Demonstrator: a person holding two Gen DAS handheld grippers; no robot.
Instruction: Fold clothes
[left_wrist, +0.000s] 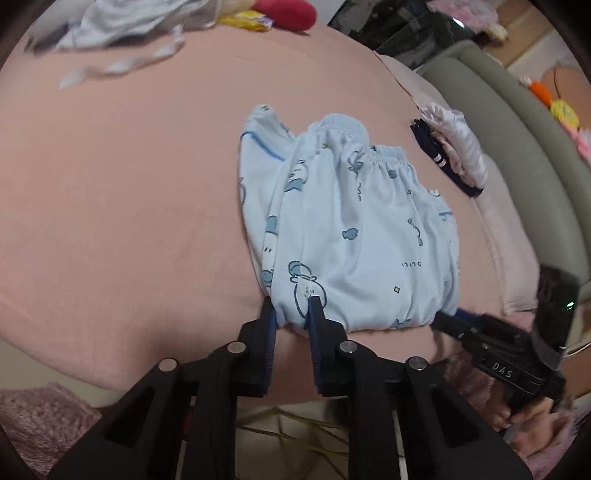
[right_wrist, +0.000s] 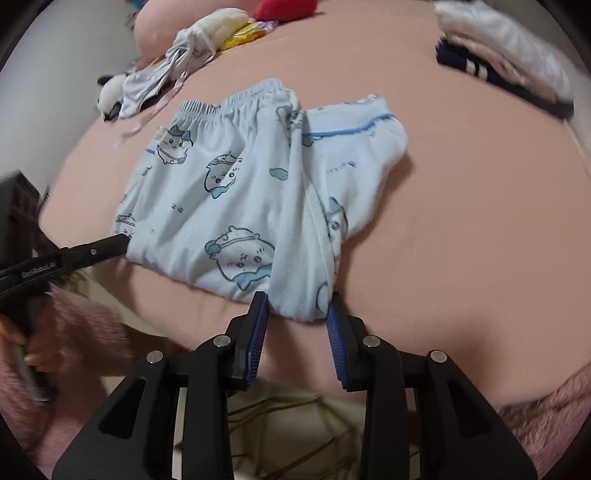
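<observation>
Light blue pyjama trousers (left_wrist: 362, 229) printed with cartoon animals lie folded on the pink bed sheet (left_wrist: 129, 184), waistband at the far side. My left gripper (left_wrist: 291, 304) is shut on their near left corner, with cloth pinched between its blue pads. In the right wrist view the same trousers (right_wrist: 229, 192) spread ahead, and the left gripper (right_wrist: 123, 240) meets their near left edge. My right gripper (right_wrist: 297, 302) stands open around the bunched near right fold, and the cloth sits loosely between the fingers. Its tip (left_wrist: 448, 317) also shows at the garment's near right corner.
A heap of white and grey clothes (right_wrist: 166, 77) lies at the far left beside a red plush (left_wrist: 284, 13) and a yellow packet (left_wrist: 247, 16). A folded stack of dark and pale clothes (left_wrist: 450, 155) sits at the right near the bed's edge. A pink fuzzy sleeve (right_wrist: 74, 332) is close by.
</observation>
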